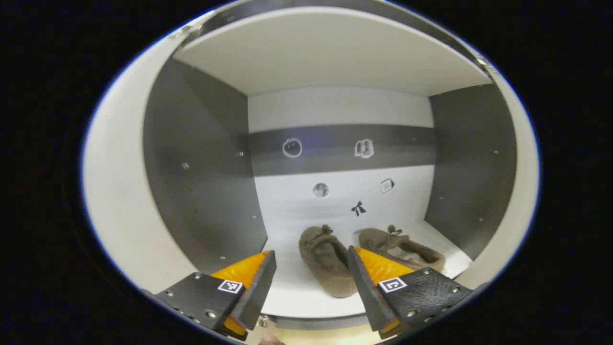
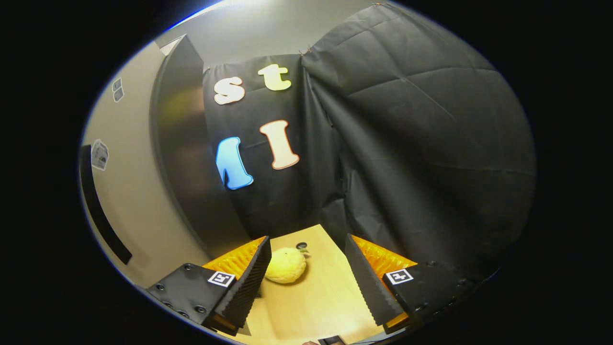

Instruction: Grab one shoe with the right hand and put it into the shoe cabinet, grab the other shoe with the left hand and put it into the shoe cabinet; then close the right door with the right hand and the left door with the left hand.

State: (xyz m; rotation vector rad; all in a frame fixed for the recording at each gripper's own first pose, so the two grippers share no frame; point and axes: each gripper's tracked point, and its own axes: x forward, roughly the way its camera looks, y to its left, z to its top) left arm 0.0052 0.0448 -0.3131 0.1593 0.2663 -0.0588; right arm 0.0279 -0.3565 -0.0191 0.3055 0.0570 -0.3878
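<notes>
Inside the shoe cabinet (image 1: 201, 158), on its white shelf (image 1: 292, 287), we saw both shoes: the left shoe (image 1: 325, 261) sat nearer the shelf's front edge, toe toward us, and the right shoe (image 1: 407, 249) lay just beside it, angled toward the right wall. Small stickers (image 1: 364, 148) dotted the back panel. Our left hand-held gripper (image 1: 311, 282) sat at the shelf's front edge, fingers spread apart, gripping nothing. Left gripper view also gave us both side walls, doors not closed. Our right hand-held gripper (image 2: 306, 282) was likewise spread wide and empty, over a wooden tabletop (image 2: 316, 306). A yellow plush item (image 2: 286, 265) rested on that tabletop near its far edge, beside the cabinet's right door (image 2: 187, 158), which stood open.
</notes>
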